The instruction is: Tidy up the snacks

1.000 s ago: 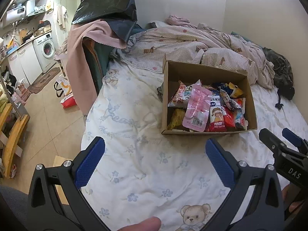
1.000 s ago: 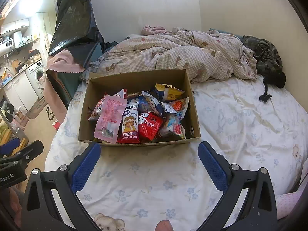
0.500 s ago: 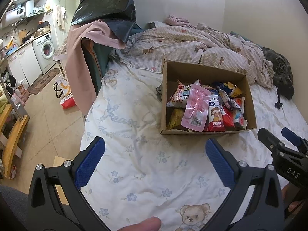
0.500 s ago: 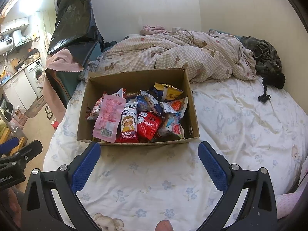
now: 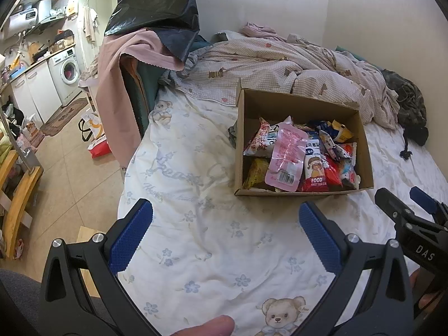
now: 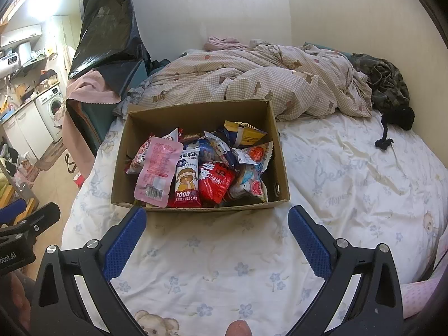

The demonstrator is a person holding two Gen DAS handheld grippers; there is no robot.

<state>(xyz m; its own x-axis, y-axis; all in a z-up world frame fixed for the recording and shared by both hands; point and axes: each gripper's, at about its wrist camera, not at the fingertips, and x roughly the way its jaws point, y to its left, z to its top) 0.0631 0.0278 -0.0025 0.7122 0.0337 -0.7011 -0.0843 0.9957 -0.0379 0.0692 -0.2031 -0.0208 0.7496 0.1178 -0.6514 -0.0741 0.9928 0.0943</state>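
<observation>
The cardboard box (image 6: 196,151) of snacks (image 6: 201,165) sits on the bedsheet (image 6: 350,184), and just short of its near wall both the left gripper (image 5: 225,235) and right gripper (image 6: 217,238) hang wide apart and empty, seemingly poised to reach in.

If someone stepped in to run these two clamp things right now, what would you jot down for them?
Left hand-held gripper: open, empty, above the floral bedsheet.
Right hand-held gripper: open, empty, just short of the brown cardboard box.
Snacks: all piled in the box, with the pink flat pouch and the red-and-white rice cake packet on top near the front.
Done: nothing visibly sorted.
Left: take the packets out and organise them.
</observation>
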